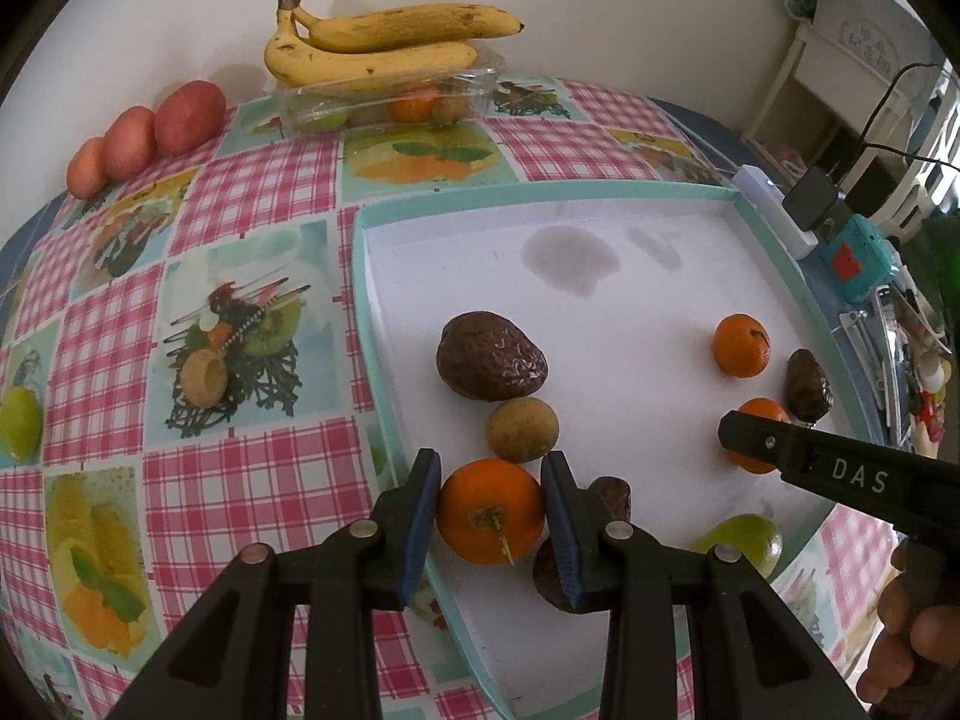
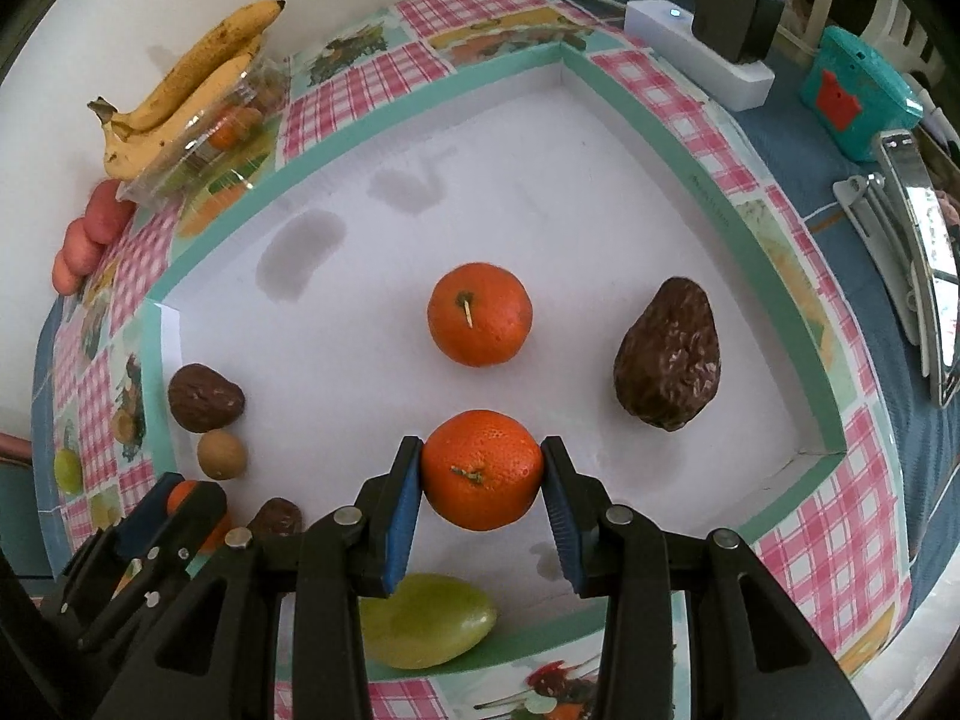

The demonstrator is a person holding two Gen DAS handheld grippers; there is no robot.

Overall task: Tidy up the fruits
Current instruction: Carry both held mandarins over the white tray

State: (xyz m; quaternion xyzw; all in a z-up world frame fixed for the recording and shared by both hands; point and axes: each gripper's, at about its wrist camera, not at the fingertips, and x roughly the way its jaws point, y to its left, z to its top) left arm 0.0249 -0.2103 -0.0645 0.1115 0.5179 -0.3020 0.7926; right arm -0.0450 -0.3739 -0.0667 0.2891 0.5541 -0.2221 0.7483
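Note:
My left gripper [image 1: 491,477] is shut on an orange tangerine [image 1: 489,519] at the near left edge of a white tray with a teal rim [image 1: 540,204]. My right gripper [image 2: 482,450] is shut on a second tangerine [image 2: 482,480] low over the tray floor [image 2: 336,360]. Whether either fruit touches the floor I cannot tell. A third tangerine [image 2: 480,313] lies loose just beyond it, and a wrinkled brown avocado [image 2: 667,354] to its right. In the left wrist view a finger [image 1: 774,441] of the right gripper crosses in from the right.
Near the left gripper lie a brown avocado [image 1: 489,357], a small tan round fruit [image 1: 522,429] and dark fruits [image 1: 612,495]. A green fruit [image 2: 420,621] sits on the near rim. Bananas [image 1: 372,42] top a clear box [image 1: 384,102]; red fruits [image 1: 150,132] line the wall.

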